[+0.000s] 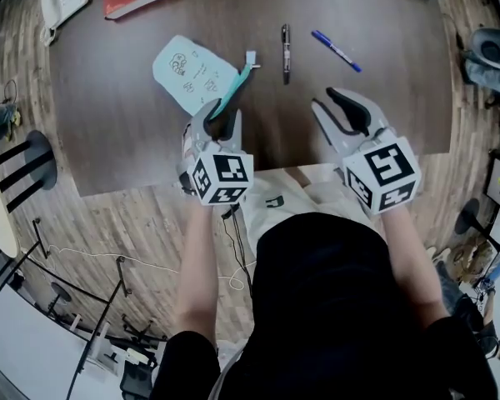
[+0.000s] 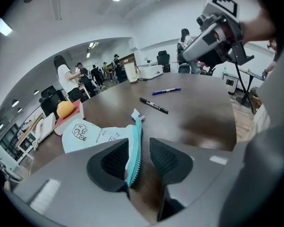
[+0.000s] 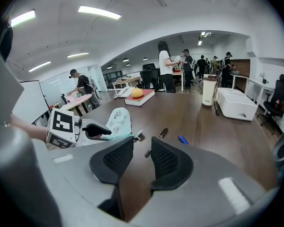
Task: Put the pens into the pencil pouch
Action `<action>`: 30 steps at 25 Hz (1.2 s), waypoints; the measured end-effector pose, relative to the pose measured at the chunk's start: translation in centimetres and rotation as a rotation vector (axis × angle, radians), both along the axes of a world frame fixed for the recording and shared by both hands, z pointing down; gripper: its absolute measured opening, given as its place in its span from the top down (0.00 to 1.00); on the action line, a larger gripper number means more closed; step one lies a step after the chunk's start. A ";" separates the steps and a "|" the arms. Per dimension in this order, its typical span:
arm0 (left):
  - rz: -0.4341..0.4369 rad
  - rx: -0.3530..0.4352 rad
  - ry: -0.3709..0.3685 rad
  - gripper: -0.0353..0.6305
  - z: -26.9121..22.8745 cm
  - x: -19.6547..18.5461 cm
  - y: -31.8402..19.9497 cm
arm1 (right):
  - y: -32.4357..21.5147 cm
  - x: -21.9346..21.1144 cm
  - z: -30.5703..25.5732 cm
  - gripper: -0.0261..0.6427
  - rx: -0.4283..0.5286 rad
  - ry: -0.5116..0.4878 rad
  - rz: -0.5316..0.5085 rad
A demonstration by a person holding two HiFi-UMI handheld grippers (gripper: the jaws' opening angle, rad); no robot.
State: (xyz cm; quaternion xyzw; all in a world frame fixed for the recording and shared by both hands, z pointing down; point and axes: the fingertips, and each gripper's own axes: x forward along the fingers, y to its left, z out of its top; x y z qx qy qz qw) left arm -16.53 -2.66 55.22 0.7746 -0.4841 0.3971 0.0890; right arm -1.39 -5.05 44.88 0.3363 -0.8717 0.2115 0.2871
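Loosely, pouch edge between left gripper jaws

Ceiling strip lights above the surface give bright, even light. The surface carries a soft sheen and one dim shadow. Edges bend fisheye-fashion, with dark corners.

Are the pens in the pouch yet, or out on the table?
Out, both of them. The black pen and the blue pen lie on the table, to the right of the pouch.
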 end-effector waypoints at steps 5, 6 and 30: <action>0.058 0.011 -0.110 0.74 1.3 0.0 -0.2 | 0.0 0.4 0.9 0.81 -0.001 -0.010 -0.003; 0.072 0.013 -0.133 0.74 1.5 0.1 -0.3 | 0.1 0.4 1.1 0.81 -0.002 -0.009 -0.004; 0.134 0.072 -0.411 0.76 3.2 -0.6 -0.9 | -0.1 1.3 1.8 0.81 -0.027 -0.025 0.007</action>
